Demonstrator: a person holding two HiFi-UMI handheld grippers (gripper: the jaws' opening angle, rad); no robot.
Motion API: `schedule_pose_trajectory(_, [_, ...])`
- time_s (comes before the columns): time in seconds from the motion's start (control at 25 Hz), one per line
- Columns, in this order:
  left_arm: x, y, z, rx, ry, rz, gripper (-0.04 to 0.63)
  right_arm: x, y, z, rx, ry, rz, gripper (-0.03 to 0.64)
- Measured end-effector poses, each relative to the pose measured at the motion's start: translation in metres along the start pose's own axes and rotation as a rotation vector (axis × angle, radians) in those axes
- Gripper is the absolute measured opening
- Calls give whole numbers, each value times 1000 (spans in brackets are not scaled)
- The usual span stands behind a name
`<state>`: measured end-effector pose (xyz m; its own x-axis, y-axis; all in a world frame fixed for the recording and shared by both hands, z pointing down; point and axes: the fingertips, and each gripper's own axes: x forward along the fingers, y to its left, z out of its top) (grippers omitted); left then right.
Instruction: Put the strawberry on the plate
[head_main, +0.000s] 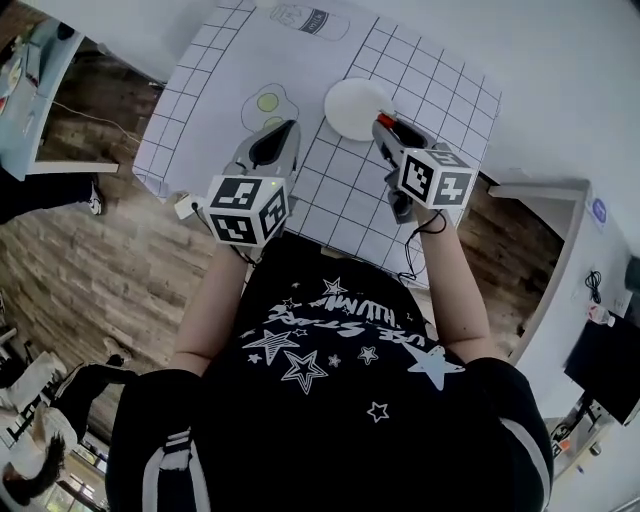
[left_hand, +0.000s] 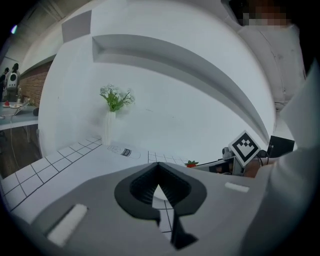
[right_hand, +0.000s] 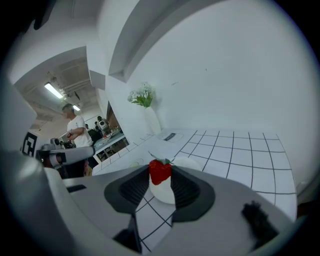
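Observation:
A small white plate (head_main: 350, 104) lies on the grid-patterned tablecloth (head_main: 340, 190). My right gripper (head_main: 384, 124) is shut on a red strawberry (head_main: 386, 118) with a green top, held at the plate's near right rim. In the right gripper view the strawberry (right_hand: 160, 171) sits pinched between the dark pads of this gripper (right_hand: 161, 172), with the plate (right_hand: 191, 163) just behind and below. My left gripper (head_main: 289, 130) hovers left of the plate, jaws together and empty (left_hand: 159, 168). From the left gripper view the strawberry (left_hand: 191, 163) shows to the right.
A white vase with green flowers (left_hand: 110, 120) stands at the table's far corner by the wall. Printed pictures of a fried egg (head_main: 268, 100) and a bottle (head_main: 302, 18) lie flat on the cloth. Wooden floor (head_main: 80, 270) lies left of the table.

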<state>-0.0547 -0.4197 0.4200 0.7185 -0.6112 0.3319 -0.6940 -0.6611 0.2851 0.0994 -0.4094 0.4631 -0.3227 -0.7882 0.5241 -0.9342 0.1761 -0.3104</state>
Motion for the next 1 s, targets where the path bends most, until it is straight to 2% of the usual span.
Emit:
schedule_pose_trajectory(0.52, [41,47,-6,-9,81,-93,9,63,-21,-21,57,107,-122,143])
schedule_pose_trajectory(0.68, [52,50,-15,-18,112,-125,9,74,-28,-31,37,144,-160,143])
schedule_pose_trajectory(1.0, [66,50,-29,-23,155,-163,9,95,-33,-45,-31,233,-174,143])
